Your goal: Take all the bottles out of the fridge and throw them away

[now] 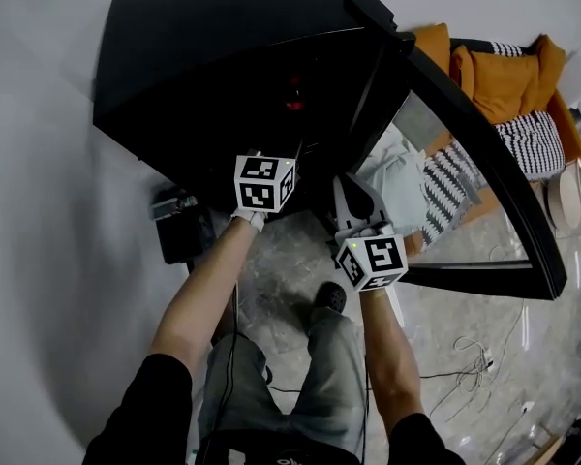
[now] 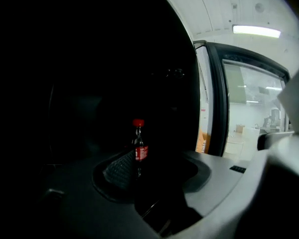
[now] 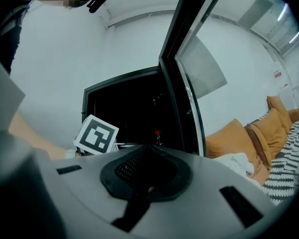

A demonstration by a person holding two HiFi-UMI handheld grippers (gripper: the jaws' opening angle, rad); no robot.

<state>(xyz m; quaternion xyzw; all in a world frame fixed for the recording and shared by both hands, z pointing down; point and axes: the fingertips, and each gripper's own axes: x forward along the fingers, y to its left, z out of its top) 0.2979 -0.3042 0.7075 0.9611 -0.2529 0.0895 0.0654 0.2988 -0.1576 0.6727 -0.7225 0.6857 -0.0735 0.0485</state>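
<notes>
**Open fridge, one bottle inside, both tools empty**

1. Fridge: black, with a dark interior. Its glass-paned door is swung wide to the person's right.

2. Bottle: one, upright, with a red cap, a red label and dark contents. It stands inside the fridge, toward the middle of the opening. The shelf under it cannot be made out in the gloom. Nothing touches it.

3. Left tool: pointed into the fridge, straight at the bottle, which stands apart beyond the tips. The jaws are drawn together, so far as the dim left gripper view shows, with nothing between them.

4. Right tool: held outside the fridge, close by the door's edge and nearer the person than the left tool. The jaws are closed tip to tip and hold nothing. Its view takes in the left tool's marker cube and, beyond it, the bottle's red cap.

5. Surroundings:
   - a pale mottled floor
   - a black box on the floor by the fridge's left side
   - orange cushions and striped fabric behind the door
   - loose cables on the floor at right
</notes>
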